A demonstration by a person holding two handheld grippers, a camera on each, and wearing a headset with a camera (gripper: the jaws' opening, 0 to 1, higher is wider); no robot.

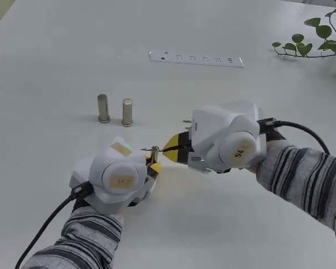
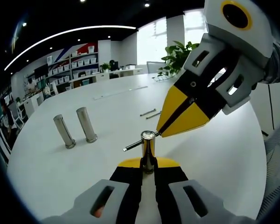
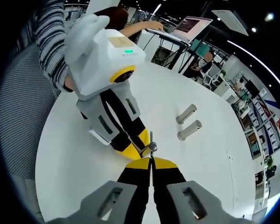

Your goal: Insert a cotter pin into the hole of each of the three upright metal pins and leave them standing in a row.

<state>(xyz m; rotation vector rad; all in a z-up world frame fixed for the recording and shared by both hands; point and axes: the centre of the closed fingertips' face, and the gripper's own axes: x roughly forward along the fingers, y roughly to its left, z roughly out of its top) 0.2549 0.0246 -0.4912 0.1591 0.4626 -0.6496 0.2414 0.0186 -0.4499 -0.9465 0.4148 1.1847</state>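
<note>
Though faint overhead, left gripper view shows cotter pin [image 2: 132, 146] piercing metal pin [image 2: 148, 150].

The table [image 1: 56, 50] is white, smooth and nearly matt, with only a soft sheen. The clamped pin [image 2: 148, 148] is polished metal, its cap mirror-bright. The far-left pin [image 1: 103, 108] and the middle pin [image 1: 127, 112] look like satin-brushed steel. The cotter pin [image 2: 132, 146] is thin, bare grey wire. The left hand-held gripper [image 1: 153, 162] and right hand-held gripper [image 1: 166, 150] have smooth, glossy white plastic shells, black jaws and matt yellow tips. The right sleeve [image 1: 302, 174] is striped knitted cloth.
</note>
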